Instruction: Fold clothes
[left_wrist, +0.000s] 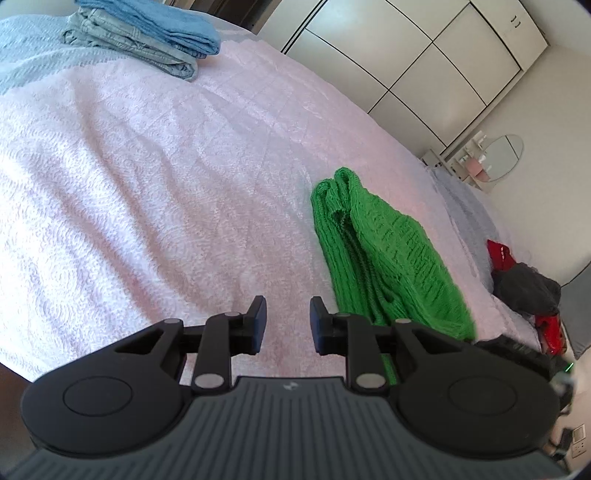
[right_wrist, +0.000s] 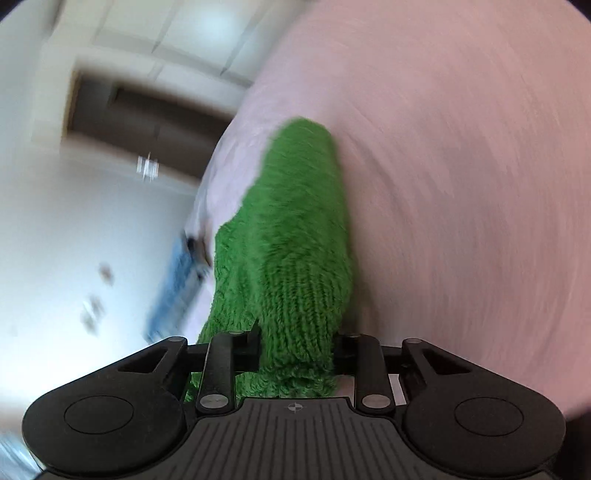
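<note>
Here we see the left gripper (left_wrist: 287, 325) hanging over the pink bedspread (left_wrist: 147, 192) with its jaws a narrow gap apart and only bare cover showing between them; it grips nothing. Just to its right lies the green knitted sweater (left_wrist: 384, 254), bunched into a long folded strip that runs toward the bed's right edge. In the right wrist view, which is blurred, the right gripper (right_wrist: 297, 350) has its jaws closed against a thick fold of the same green sweater, the knit filling the space between the pads and spilling back over the gripper body, the rest trailing away along the bed's edge. At the far left corner of the bed we find a stack of folded blue clothes (left_wrist: 147, 37), and by the right edge a heap of dark and red garments (left_wrist: 524, 288).
</note>
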